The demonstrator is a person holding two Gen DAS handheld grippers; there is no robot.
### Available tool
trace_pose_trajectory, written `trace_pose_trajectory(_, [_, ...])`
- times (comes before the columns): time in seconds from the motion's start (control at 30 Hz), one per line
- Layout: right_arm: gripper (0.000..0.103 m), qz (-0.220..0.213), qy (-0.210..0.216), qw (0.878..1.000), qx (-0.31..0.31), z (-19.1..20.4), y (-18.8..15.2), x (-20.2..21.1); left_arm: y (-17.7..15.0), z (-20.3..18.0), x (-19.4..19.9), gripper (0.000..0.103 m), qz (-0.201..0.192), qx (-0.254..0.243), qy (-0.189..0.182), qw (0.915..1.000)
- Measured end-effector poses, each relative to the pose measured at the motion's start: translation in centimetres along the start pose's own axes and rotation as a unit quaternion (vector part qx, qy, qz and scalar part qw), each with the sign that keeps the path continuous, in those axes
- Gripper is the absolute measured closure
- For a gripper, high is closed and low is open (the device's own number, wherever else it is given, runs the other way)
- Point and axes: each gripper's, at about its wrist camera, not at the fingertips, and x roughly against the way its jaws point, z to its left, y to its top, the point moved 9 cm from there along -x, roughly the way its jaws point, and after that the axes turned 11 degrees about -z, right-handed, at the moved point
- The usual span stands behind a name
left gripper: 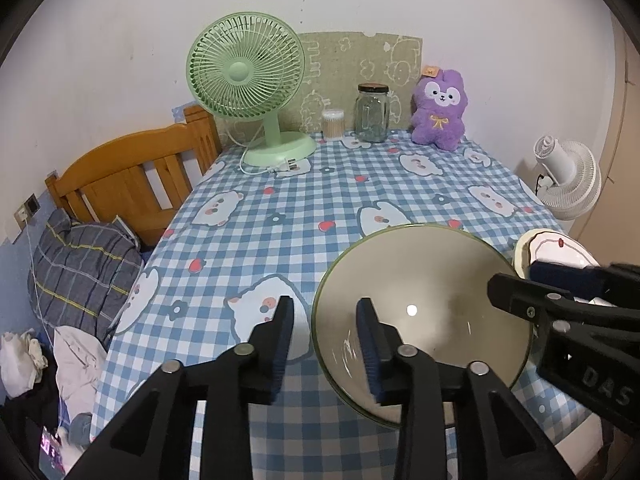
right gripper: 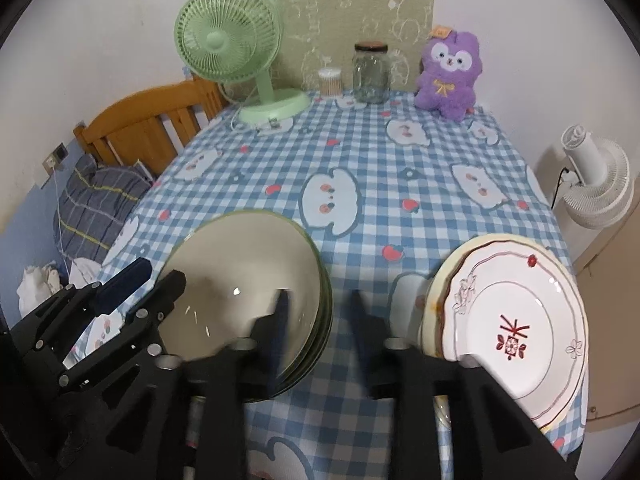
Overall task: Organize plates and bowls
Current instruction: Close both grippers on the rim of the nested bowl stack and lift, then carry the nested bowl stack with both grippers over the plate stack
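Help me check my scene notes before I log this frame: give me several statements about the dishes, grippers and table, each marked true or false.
1. The left gripper is open, one finger inside the green-rimmed bowls. True.
2. The bowls sit stacked on the white plate. False: bowls and plate are apart on the checked tablecloth.
3. The right gripper is clamped on the plate. False: it is open, over the cloth between bowls and plate.
4. The white plate rests on another dish. True.
5. The green fan stands beside the bowls. False: it is at the far end.

both wrist views face the table [left gripper: 304,216] closely, seemingly overlapping.
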Motion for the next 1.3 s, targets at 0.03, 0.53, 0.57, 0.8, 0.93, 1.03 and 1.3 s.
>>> trace_pose_trajectory(0.03, [0.038, -0.013, -0.004, 1.0, 0.0, 0.0, 0.3, 0.4, 0.0, 0.0, 0.0, 0.066, 0.002, 0.001, -0.003, 1.0])
trace_pose_trajectory(0.53, [0.026, -0.007, -0.015, 1.0, 0.006, -0.2, -0.1, -2.2, -1.0, 0.4, -2.6, 0.02, 0.022, 0.026, -0.041, 0.9986])
trace_pose_trajectory(0.57, [0.026, 0.001, -0.013, 1.0, -0.002, -0.3, -0.4, -2.7, -1.2, 0.4, -2.9, 0.02, 0.028, 0.03, -0.046, 0.9981])
trace_pose_trajectory(0.8, [0.026, 0.021, -0.012, 1.0, -0.018, -0.5, -1.6, -4.3, -2.5, -0.2, -4.0, 0.02, 0.052, 0.039, -0.071, 0.9954])
trace_pose_trajectory(0.93, [0.026, 0.029, -0.006, 0.999, -0.032, -0.7, -2.0, -5.0, -2.8, -0.7, -4.2, 0.02, 0.061, 0.05, -0.088, 0.993])
trace_pose_trajectory(1.03, [0.026, 0.039, -0.009, 0.998, -0.042, -1.2, -2.4, -5.8, -2.9, -0.8, -4.4, 0.019, 0.064, 0.055, -0.093, 0.9921])
trace_pose_trajectory(1.3, [0.026, 0.063, 0.018, 0.995, -0.072, -1.6, -3.1, -7.4, -3.0, -0.7, -4.5, 0.018, 0.082, 0.049, -0.088, 0.9915])
